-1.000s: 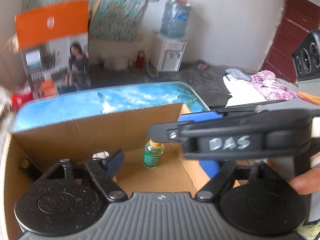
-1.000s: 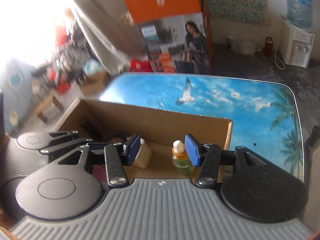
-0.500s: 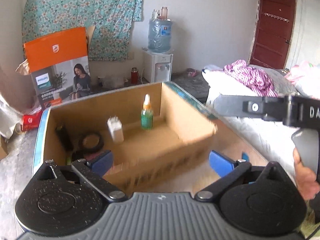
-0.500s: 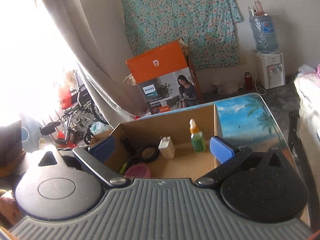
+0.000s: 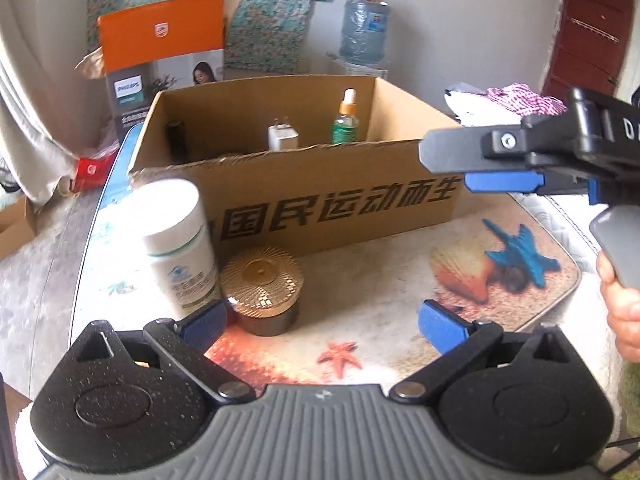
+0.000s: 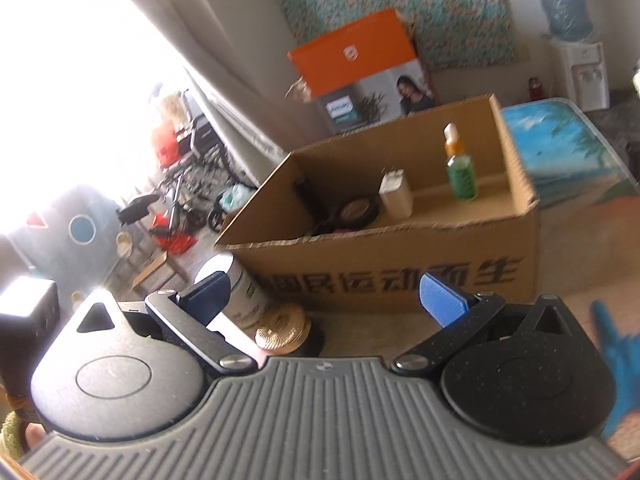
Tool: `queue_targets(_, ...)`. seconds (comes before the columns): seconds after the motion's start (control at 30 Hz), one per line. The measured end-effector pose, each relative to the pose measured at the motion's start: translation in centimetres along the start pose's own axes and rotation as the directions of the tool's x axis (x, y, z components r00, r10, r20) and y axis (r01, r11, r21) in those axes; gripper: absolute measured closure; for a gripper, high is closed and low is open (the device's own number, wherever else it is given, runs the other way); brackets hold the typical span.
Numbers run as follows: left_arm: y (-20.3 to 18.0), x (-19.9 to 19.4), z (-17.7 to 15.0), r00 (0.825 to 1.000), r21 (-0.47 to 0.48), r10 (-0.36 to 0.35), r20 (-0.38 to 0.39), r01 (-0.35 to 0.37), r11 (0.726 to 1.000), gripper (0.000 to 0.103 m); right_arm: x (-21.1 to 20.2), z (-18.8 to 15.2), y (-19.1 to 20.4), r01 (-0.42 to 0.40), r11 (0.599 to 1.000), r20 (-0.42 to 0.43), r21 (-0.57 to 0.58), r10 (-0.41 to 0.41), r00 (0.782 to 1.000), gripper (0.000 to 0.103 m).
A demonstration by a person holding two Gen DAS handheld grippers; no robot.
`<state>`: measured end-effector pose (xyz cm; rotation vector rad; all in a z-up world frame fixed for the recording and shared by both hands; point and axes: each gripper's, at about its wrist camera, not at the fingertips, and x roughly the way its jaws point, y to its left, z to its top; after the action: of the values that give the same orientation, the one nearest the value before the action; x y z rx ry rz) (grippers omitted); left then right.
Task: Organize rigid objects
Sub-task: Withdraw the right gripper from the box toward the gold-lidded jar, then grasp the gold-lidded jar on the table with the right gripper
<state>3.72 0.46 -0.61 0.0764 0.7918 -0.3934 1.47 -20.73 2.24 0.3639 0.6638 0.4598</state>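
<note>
We hold both tongs over the near end of the beach-print bench point(image 5: 380, 292), short of the open brown cardboard box point(image 5: 340, 208) w/ black printed characters on its front wall. Left tongs point(image 5: 324, 324) are spread wide, nothing between the blue pads, angled down toward the bench top. Right tongs point(image 6: 332, 296) are spread wide too, empty, tipped down less steeply and rolled a bit so the box looks slanted in their view. In the left wrist view the right tongs point(image 5: 504, 168) show side-on at the right edge, level w/ the box's front rim, and a hand point(image 5: 620, 308) grips the grey handle below.

Items outside the box, on the bench just in front of its left corner: a white plastic pill bottle w/ white cap and green label point(image 5: 180, 244), upright, and right beside it a low round jar w/ gold patterned lid point(image 5: 262, 292). The bottle and jar look touching or nearly so; we can't tell which. The left tongs' left pad sits just in front of the bottle base.

Inside the box: a green glass dropper bottle w/ orange collar and white tip point(image 5: 346, 120) upright near the back wall, a white wall-plug charger point(image 5: 283, 136) left of it, a dark cylinder point(image 5: 176, 140) in the left corner, and a black ring of tape point(image 6: 358, 210) seen from the right wrist.
</note>
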Motion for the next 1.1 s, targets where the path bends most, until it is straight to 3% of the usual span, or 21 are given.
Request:
queue_targets(0.3, 1.7, 1.2, -1.2, 0.998, -0.036, 0.047, 0.033, -0.045, 0.998, 0.001, 4.6, -0.2, -0.2, -0.056, 0.997, -0.093, 0.049, 0.061, 0.994, 0.005)
queue_targets(0.57, 1.7, 3.6, -1.4, 0.999, 0.008, 0.025, 0.022, -0.026, 1.0, 0.008, 9.1, -0.3, -0.1, -0.118, 0.989, -0.179, 0.091, 0.133, 0.975, 0.042)
queue_targets(0.67, 1.6, 4.5, -1.3, 1.0, 0.019, 0.011, 0.012, -0.011, 1.0, 0.011, 10.8, -0.4, -0.3, -0.133, 0.986, -0.216, 0.101, 0.152, 0.965, 0.051)
queue_targets(0.87, 1.5, 5.1, -1.3, 1.0, 0.018, -0.004, 0.009, 0.004, 1.0, 0.012, 12.9, -0.5, -0.3, -0.155, 0.983, -0.266, 0.101, 0.177, 0.947, 0.056)
queue_targets(1.1, 0.4, 5.0, -1.3, 0.998, 0.042, -0.069, -0.003, 0.069, 0.997, 0.012, 12.0, -0.6, -0.5, -0.13, 0.99, -0.269, 0.059, 0.141, 0.953, 0.056)
